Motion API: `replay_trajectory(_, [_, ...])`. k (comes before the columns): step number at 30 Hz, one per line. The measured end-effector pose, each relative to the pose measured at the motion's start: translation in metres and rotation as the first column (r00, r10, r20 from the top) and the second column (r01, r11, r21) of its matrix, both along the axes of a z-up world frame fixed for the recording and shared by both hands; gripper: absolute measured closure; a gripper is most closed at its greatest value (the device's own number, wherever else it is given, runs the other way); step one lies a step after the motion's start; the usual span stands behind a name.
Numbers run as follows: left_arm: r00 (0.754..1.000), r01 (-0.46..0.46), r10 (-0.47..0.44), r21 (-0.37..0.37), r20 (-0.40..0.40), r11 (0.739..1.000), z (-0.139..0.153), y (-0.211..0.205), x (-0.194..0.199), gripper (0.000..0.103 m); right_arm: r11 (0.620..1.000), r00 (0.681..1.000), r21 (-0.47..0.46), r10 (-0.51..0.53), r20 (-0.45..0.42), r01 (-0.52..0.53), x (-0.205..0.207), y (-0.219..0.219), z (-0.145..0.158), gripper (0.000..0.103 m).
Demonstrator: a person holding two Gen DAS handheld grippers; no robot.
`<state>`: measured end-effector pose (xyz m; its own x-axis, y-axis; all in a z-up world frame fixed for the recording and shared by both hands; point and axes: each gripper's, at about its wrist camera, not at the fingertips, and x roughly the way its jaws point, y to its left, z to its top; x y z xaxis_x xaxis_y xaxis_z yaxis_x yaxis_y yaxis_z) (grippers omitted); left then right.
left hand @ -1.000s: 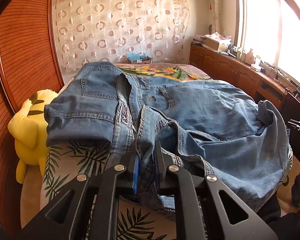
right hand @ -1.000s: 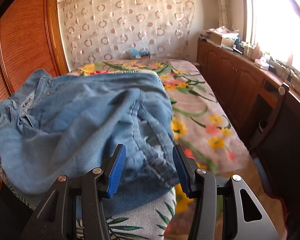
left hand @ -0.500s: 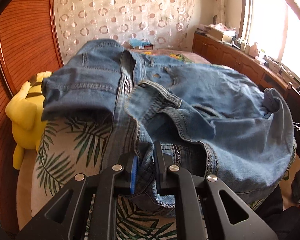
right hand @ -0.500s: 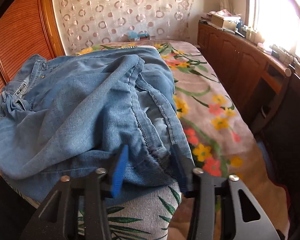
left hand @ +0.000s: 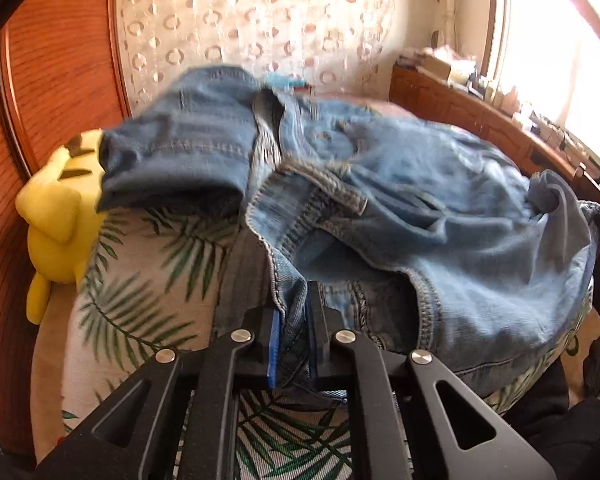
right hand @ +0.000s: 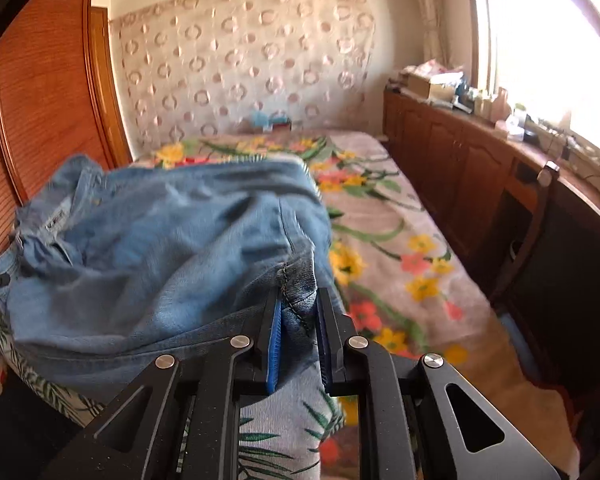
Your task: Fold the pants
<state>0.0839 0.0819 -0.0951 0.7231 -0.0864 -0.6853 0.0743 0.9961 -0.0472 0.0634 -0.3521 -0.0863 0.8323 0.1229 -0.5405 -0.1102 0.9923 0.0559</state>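
Observation:
Blue denim pants (left hand: 400,200) lie bunched across the near end of the bed. In the left wrist view my left gripper (left hand: 294,312) is shut on the waistband edge, and the fabric rises from the jaws. In the right wrist view the pants (right hand: 172,240) spread to the left, and my right gripper (right hand: 298,312) is shut on a hem corner with a seam. The cloth is lifted and blurred in both views.
The bed (right hand: 380,216) has a floral cover with a palm-leaf cloth (left hand: 148,280) at the near end. A yellow plush toy (left hand: 56,216) sits at the left by the wooden wardrobe (left hand: 52,60). A wooden cabinet (right hand: 460,160) and a chair (right hand: 540,240) stand at the right.
My right gripper has closed on the hem corner of the pants and raised it. My left gripper has kept its hold and lifted the waistband higher.

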Motion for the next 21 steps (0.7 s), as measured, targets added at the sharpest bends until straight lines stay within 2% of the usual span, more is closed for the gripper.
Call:
replay_trajectory(5, [0.994, -0.016, 0.019, -0.026, 0.108, 1.000, 0.044, 0.006, -0.020, 0.093, 1.000, 0.996, -0.012, -0.021, 0.083, 0.022, -0.011, -0.010, 0.033, 0.087])
replay_trajectory(13, [0.977, -0.008, 0.017, -0.044, 0.212, 0.999, 0.096, 0.005, -0.040, 0.093, 0.999, 0.979, -0.047, -0.011, 0.206, 0.021, -0.040, -0.014, 0.083, 0.088])
replay_trajectory(21, [0.947, -0.015, 0.027, -0.042, 0.319, 0.999, 0.140, 0.008, -0.059, 0.093, 0.997, 0.960, -0.070, 0.001, 0.279, 0.019, -0.062, -0.012, 0.086, 0.088])
